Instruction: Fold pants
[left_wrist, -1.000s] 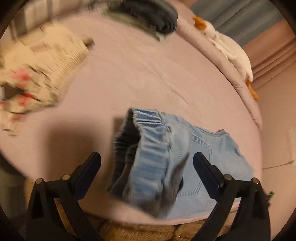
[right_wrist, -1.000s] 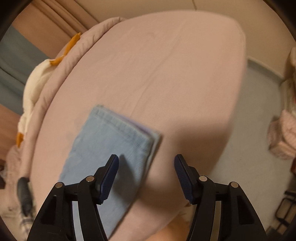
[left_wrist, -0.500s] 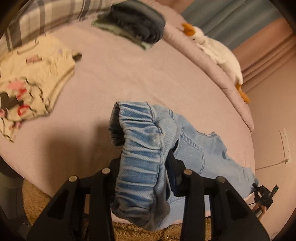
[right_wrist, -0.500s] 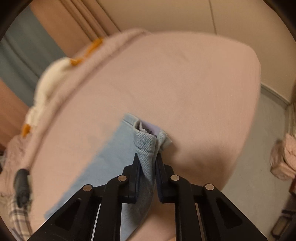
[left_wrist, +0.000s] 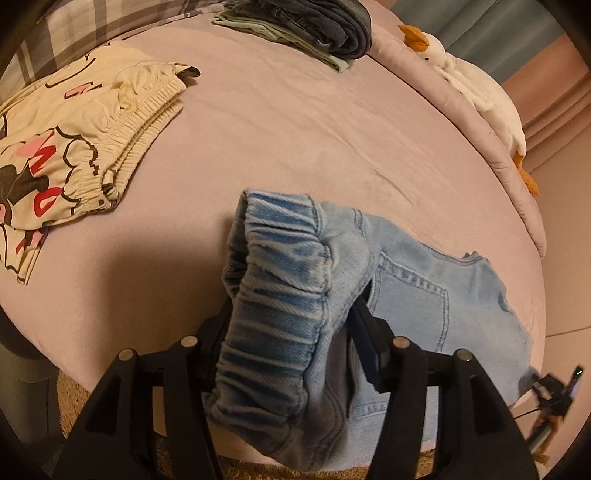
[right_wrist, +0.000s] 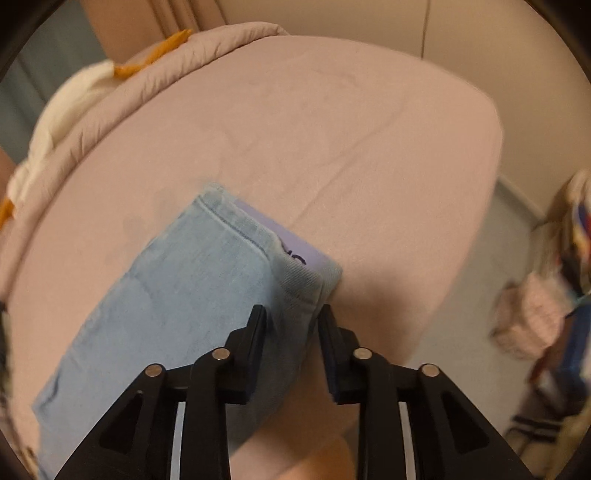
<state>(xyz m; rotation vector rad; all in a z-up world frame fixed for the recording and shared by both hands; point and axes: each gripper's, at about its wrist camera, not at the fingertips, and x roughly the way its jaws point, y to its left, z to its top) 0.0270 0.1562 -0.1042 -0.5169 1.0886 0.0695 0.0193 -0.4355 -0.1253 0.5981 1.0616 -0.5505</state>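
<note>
Left wrist view: pale denim pants (left_wrist: 406, 295) on pink bed (left_wrist: 295, 129), gathered waistband lifted.
Soft, floppy, fairly weighty denim; best taken at thick elastic waistband and leg hem. Beyond pants: cream printed garment (left_wrist: 74, 147), dark folded stack (left_wrist: 314, 22). Left hand-held gripper (left_wrist: 291, 325) opening, waistband between jaws. Right hand-held gripper (right_wrist: 291, 321) opening, hem (right_wrist: 306, 284) between jaws.

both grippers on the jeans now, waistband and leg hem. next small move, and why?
Probably lift both ends and carry the leg hem over toward the waistband to halve the jeans. The left gripper has the bunched waistband between its fingers and the right gripper straddles the hem, though both sets of jaws are opening, so re-clamp first. The bed beyond is clear enough for laying them flat.
</note>
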